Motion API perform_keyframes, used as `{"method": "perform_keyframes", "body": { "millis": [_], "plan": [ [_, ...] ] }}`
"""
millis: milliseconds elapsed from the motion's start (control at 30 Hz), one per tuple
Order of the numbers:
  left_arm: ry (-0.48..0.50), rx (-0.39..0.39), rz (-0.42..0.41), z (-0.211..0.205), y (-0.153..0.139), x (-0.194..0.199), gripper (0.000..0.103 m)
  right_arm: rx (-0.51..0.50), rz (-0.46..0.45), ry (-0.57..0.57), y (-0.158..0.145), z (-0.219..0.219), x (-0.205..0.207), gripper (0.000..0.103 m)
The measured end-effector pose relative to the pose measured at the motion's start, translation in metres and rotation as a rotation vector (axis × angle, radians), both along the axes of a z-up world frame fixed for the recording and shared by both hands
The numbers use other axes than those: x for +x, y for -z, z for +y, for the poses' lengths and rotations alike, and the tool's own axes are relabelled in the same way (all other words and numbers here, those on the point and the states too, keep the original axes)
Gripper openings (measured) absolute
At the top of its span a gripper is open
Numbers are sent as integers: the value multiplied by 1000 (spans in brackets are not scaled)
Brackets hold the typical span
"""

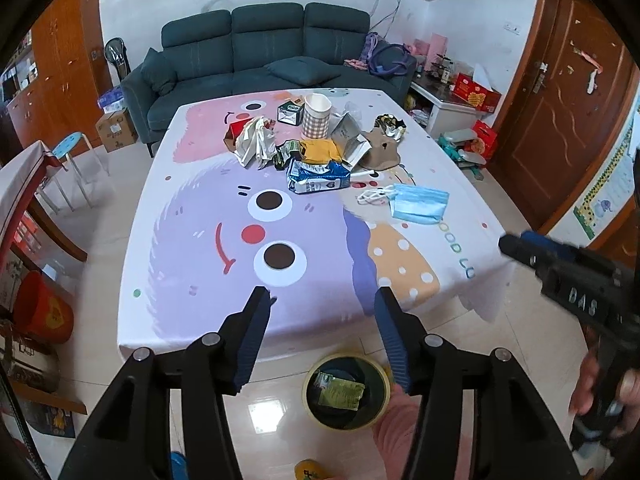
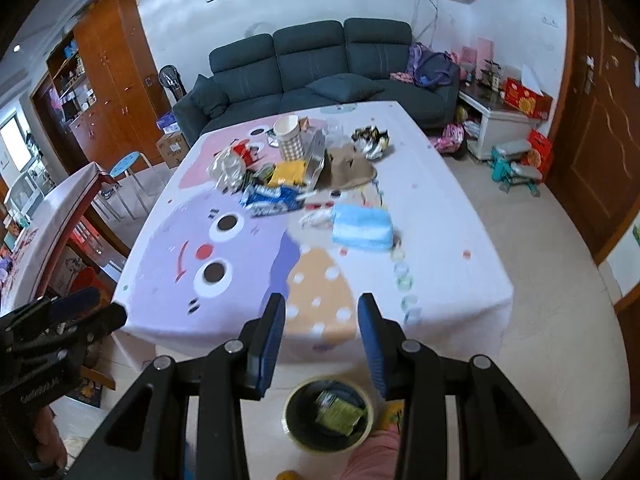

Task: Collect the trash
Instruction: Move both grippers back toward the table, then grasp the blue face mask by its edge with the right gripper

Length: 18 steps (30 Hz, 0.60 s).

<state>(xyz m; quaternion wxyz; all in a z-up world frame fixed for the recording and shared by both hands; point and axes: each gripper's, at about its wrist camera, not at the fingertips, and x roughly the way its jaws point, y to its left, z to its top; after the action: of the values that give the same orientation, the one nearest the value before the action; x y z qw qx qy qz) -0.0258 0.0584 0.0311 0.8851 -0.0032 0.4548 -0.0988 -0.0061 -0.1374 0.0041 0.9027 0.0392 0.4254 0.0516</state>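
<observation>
A heap of trash lies at the far half of the table (image 1: 200, 288): crumpled wrappers (image 1: 256, 142), a blue-white packet (image 1: 318, 176), a checked paper cup (image 1: 316, 116), a brown bag (image 1: 380, 150) and a blue face mask (image 1: 418, 202). On the floor at the table's near edge stands a yellow-rimmed bin (image 1: 346, 390) with a green wrapper (image 1: 340, 392) inside. My left gripper (image 1: 324, 300) hangs open and empty above the near table edge. My right gripper (image 2: 322, 308) is also open and empty, above the bin (image 2: 328, 414). The same mask (image 2: 362, 226) shows blurred in the right wrist view.
A dark sofa (image 1: 260, 52) stands behind the table. A blue stool (image 1: 70, 148) and cardboard boxes (image 1: 116, 128) are at the left, a white side table (image 1: 448, 106) and a wooden door (image 1: 560, 100) at the right. A red bucket (image 1: 42, 308) sits on the floor at the left.
</observation>
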Motion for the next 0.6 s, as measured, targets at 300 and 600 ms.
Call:
{"method": "perform_keyframes", "body": {
  "millis": [300, 600],
  "plan": [
    [-54, -30, 63, -51, 18, 93, 54, -13, 42, -123, 20, -49, 112, 38],
    [-132, -90, 199, -121, 55, 173, 54, 5, 180, -278, 56, -92, 198, 38]
  ]
}}
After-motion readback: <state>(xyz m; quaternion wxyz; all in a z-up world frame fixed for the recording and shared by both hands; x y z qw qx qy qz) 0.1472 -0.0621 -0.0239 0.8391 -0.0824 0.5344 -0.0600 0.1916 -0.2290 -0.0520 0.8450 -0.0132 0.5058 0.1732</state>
